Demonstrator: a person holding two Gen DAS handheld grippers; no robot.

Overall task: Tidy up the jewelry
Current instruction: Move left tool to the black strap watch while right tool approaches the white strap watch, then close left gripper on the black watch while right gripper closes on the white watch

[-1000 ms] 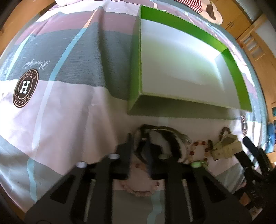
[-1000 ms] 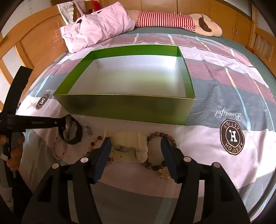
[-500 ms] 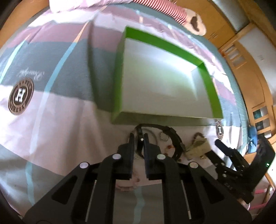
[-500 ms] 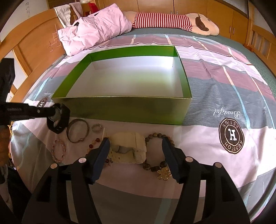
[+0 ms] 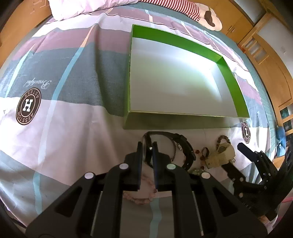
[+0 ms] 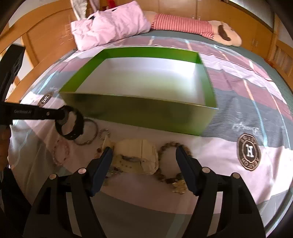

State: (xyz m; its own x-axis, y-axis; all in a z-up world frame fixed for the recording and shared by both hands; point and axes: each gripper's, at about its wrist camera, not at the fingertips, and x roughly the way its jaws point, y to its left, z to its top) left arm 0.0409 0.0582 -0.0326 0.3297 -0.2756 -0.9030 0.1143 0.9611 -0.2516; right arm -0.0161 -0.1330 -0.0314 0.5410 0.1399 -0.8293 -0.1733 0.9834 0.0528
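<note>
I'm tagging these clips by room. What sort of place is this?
Most likely a bedroom: the green box and jewelry sit on a bed with a patchwork sheet, a pink pillow and striped plush toy lie at its head, and wooden wardrobe doors stand behind.

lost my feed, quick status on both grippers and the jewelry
Left gripper shut on black watch, lifted. Right gripper open around cream watch. Green box empty, path clear.
</note>
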